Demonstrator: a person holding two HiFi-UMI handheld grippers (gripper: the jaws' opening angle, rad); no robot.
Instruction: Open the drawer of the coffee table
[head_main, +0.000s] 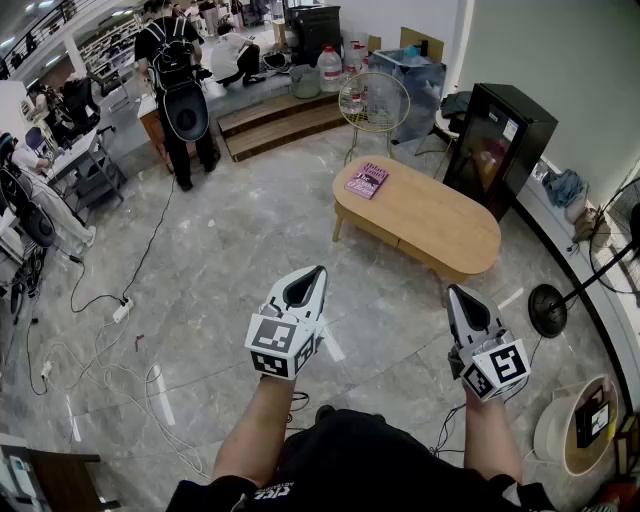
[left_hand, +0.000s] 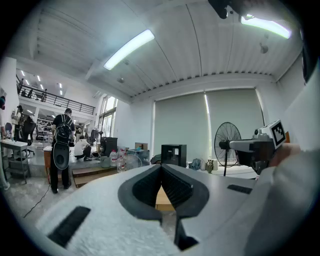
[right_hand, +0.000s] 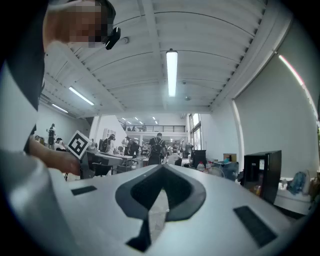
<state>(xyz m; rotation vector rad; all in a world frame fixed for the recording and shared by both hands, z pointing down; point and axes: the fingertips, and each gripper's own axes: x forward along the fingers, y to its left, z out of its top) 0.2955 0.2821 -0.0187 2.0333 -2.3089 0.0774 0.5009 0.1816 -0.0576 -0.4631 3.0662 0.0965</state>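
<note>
The oval wooden coffee table (head_main: 430, 225) stands a few steps ahead on the grey floor, with a pink book (head_main: 367, 180) on its left end. Its drawer front faces me along the near side and looks closed. My left gripper (head_main: 319, 270) is held level in front of me, jaws shut and empty, well short of the table. My right gripper (head_main: 451, 290) is level too, shut with nothing in it, below the table's near right end. In the left gripper view a strip of the table (left_hand: 161, 199) shows behind the shut left gripper (left_hand: 161, 165). The shut right gripper (right_hand: 162, 165) faces the open hall.
A black cabinet (head_main: 497, 150) stands behind the table, a wire chair (head_main: 373, 102) at its far left. A floor fan base (head_main: 548, 309) sits to the right. Cables (head_main: 90, 360) trail over the floor at left. A person with a backpack (head_main: 178, 90) stands far left.
</note>
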